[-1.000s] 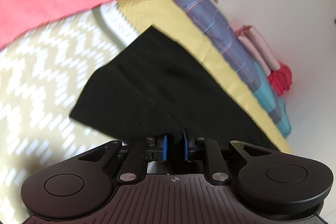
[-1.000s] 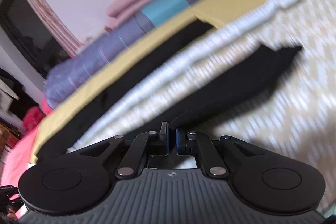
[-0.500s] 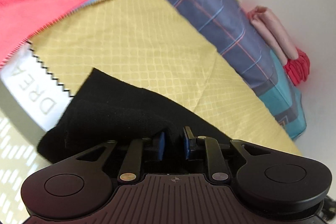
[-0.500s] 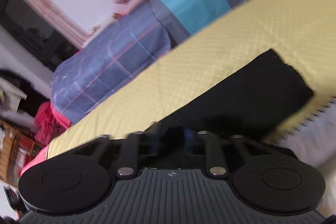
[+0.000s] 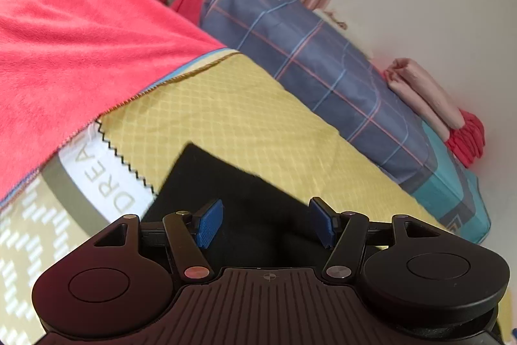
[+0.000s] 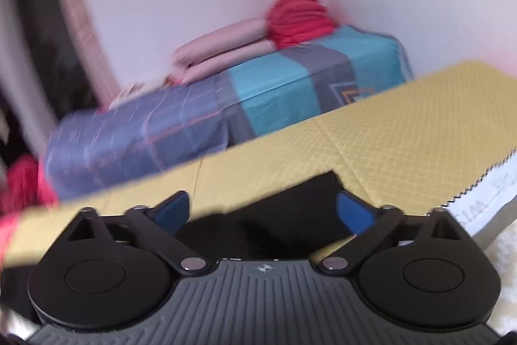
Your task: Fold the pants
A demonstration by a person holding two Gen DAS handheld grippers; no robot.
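Note:
The black pants (image 5: 226, 183) lie on the yellow quilted cover (image 5: 226, 118) of the bed. My left gripper (image 5: 265, 225) is open just above them, with its blue pads (image 5: 210, 223) apart and nothing between them. In the right wrist view the pants (image 6: 274, 215) lie under my right gripper (image 6: 261, 212), which is open and empty too. That view is blurred by motion.
A red blanket (image 5: 64, 37) covers the left of the bed. A blue checked bundle (image 5: 307, 54) and a teal one (image 6: 290, 80) lie along the white wall, with pink folded cloth (image 5: 426, 89) and red cloth (image 6: 300, 18) on top. A white patterned sheet (image 5: 26, 231) lies near.
Both grippers held the black pants shut, carried the edge across onto the yellow cover, then opened and let go. The pants now lie flat under them.

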